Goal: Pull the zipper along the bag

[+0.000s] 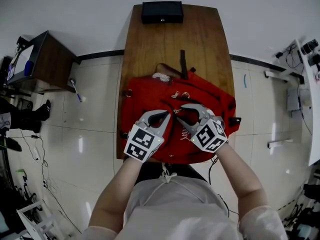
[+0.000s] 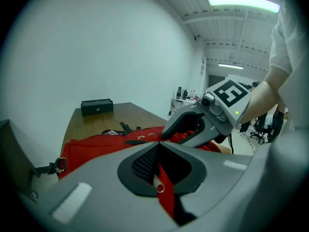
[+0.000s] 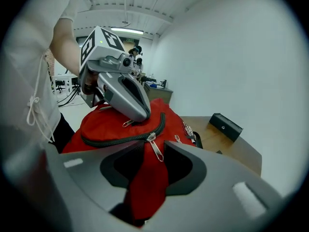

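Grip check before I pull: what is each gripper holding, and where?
Left gripper pinches a fabric fold of the red bag beside a zipper pull. Right gripper holds nothing; jaws open.

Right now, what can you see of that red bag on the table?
The red bag looks like soft fabric. It lies on the wooden table and reaches its near edge. A dark zipper curves across its top, with a metal slider and a dangling pull. That pull sits between the right gripper's open jaws. The left gripper pinches a fold of the fabric. A black strap trails behind.
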Available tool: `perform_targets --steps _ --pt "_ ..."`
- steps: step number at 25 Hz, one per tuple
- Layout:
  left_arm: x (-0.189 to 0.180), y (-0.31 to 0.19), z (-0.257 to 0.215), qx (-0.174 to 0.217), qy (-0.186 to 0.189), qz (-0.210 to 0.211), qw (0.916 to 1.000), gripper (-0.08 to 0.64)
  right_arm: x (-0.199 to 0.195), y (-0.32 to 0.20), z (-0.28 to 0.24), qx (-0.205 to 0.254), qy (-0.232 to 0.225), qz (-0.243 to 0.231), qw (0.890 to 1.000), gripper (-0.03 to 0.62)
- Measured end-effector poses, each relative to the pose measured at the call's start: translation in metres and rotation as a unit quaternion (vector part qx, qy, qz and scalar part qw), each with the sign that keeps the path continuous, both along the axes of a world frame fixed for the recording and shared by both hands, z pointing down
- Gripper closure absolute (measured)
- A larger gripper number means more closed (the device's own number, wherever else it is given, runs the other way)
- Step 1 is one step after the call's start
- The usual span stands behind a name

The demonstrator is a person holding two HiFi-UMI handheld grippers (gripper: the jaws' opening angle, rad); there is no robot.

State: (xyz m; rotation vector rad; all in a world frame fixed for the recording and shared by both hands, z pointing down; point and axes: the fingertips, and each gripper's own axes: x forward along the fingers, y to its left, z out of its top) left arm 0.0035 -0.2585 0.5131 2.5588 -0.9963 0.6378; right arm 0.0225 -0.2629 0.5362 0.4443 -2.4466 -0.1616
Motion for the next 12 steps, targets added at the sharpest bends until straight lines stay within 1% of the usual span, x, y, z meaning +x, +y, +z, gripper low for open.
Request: perform_targets --steps 2,5,6,8,12 --pt "0.005 0.000 0.003 -0.003 -0.003 0.008 1.0000 0.554 -0.002 0.002 0.003 -0.030 -0.007 -0.012 0.999 0.469" --pt "0.008 -0.002 0.010 -0.008 -0.006 0.012 0.9999 0.554 -0.004 0.005 0.005 -0.076 -0.012 -0.025 0.997 0.514" --pt "0.008 -0.003 0.012 -0.008 -0.006 0.013 0.9999 0.554 -0.003 0.005 0.005 -0.084 -0.011 -0.024 0.996 0.519" --pt "0.008 -0.004 0.013 -0.007 -0.006 0.015 0.9999 0.554 -0.001 0.005 0.001 -0.095 -0.011 -0.021 0.995 0.573" --pt "0.007 -0.003 0.016 -0.013 -0.008 0.018 0.9997 0.554 -0.001 0.012 0.000 -0.128 -0.013 -0.007 0.992 0.582"
